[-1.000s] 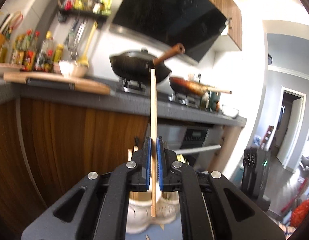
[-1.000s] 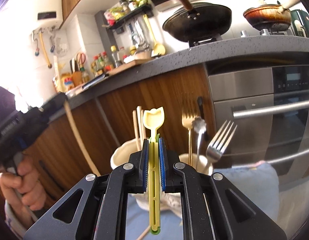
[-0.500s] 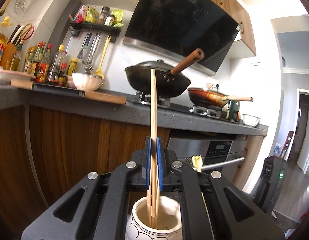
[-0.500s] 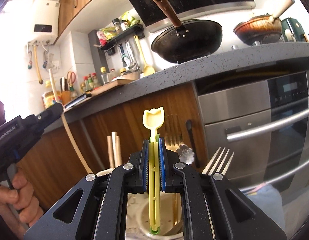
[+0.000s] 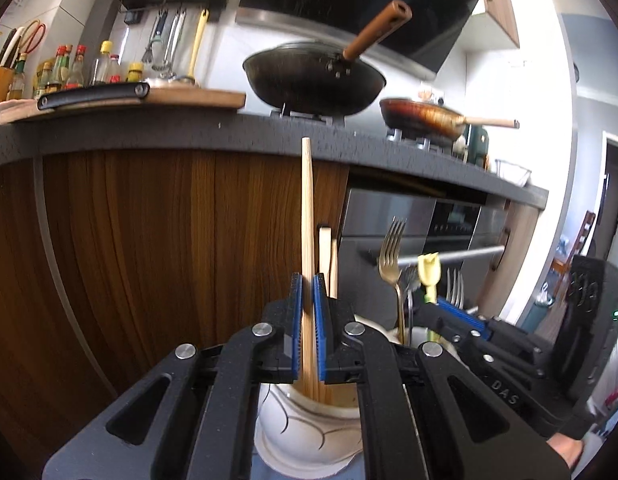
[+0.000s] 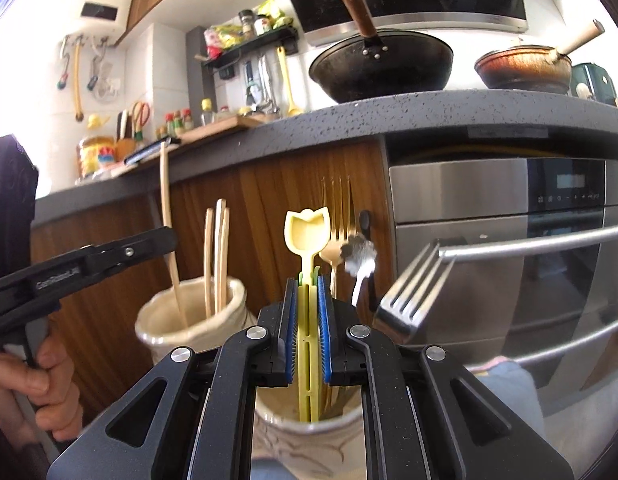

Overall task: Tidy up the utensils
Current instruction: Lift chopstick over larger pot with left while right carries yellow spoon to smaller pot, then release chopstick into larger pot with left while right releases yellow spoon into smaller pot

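Observation:
My left gripper (image 5: 307, 280) is slightly open around a wooden chopstick (image 5: 307, 216) that stands upright with its lower end inside a white ceramic holder (image 5: 305, 428); more chopsticks (image 5: 328, 256) stand in it. My right gripper (image 6: 307, 284) is slightly open around a yellow plastic spoon (image 6: 307, 236) whose lower end is inside a second cream holder (image 6: 309, 436). That holder also has a gold fork (image 6: 336, 220), a silver fork (image 6: 413, 292) and a spoon (image 6: 359, 258). The left gripper (image 6: 109, 256) and the chopstick holder (image 6: 193, 320) show in the right wrist view.
A grey countertop (image 5: 189, 132) runs above wooden cabinet fronts (image 5: 149, 248). A black wok (image 5: 315, 80) and a brown pan (image 5: 423, 118) sit on the stove. A steel oven (image 6: 509, 240) with handles is at the right. A cutting board (image 5: 121, 100) and bottles (image 5: 69, 68) stand at the left.
Both grippers have lowered their utensils further into the holders. The jaws of both have loosened from tightly shut to a slight gap around the chopstick and the yellow spoon.

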`<state>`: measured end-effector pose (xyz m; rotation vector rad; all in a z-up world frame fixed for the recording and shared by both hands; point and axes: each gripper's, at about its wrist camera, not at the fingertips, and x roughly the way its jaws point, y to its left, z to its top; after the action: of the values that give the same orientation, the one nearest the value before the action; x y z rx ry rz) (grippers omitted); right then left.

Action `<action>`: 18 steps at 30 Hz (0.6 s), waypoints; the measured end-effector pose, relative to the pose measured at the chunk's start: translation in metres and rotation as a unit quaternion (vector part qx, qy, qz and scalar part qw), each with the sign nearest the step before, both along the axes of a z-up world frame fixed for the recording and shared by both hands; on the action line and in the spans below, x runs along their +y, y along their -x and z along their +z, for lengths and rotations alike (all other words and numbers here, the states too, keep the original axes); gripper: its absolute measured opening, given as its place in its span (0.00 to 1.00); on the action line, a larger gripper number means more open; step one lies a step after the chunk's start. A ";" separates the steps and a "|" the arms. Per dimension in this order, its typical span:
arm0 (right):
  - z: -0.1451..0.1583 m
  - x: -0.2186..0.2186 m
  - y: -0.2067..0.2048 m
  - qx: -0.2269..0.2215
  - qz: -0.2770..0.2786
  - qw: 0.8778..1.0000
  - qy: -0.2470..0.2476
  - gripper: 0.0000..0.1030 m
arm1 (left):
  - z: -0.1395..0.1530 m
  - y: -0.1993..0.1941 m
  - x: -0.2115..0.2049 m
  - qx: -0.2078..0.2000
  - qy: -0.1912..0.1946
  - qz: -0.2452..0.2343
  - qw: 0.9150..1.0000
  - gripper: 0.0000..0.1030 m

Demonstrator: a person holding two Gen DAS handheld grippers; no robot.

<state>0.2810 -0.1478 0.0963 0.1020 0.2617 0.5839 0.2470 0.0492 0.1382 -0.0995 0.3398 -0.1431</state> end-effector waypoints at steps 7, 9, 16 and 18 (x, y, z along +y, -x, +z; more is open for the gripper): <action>-0.008 0.005 -0.004 0.036 -0.007 0.999 0.038 0.11 | -0.010 -0.005 -0.001 0.037 -0.012 0.000 0.999 0.05; -0.008 0.005 -0.006 0.043 -0.012 0.998 0.045 0.11 | -0.013 -0.006 -0.001 0.044 -0.015 0.000 0.999 0.05; -0.009 0.010 -0.010 0.052 -0.010 0.997 0.059 0.11 | -0.016 -0.008 -0.006 0.053 -0.026 -0.001 0.998 0.05; -0.009 0.009 -0.010 0.052 -0.012 0.997 0.061 0.11 | -0.016 -0.008 -0.007 0.053 -0.032 0.000 0.998 0.07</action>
<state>0.2906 -0.1383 0.0876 0.0176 0.3961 0.5387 0.2554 0.0420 0.1225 -0.0439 0.4506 -0.1266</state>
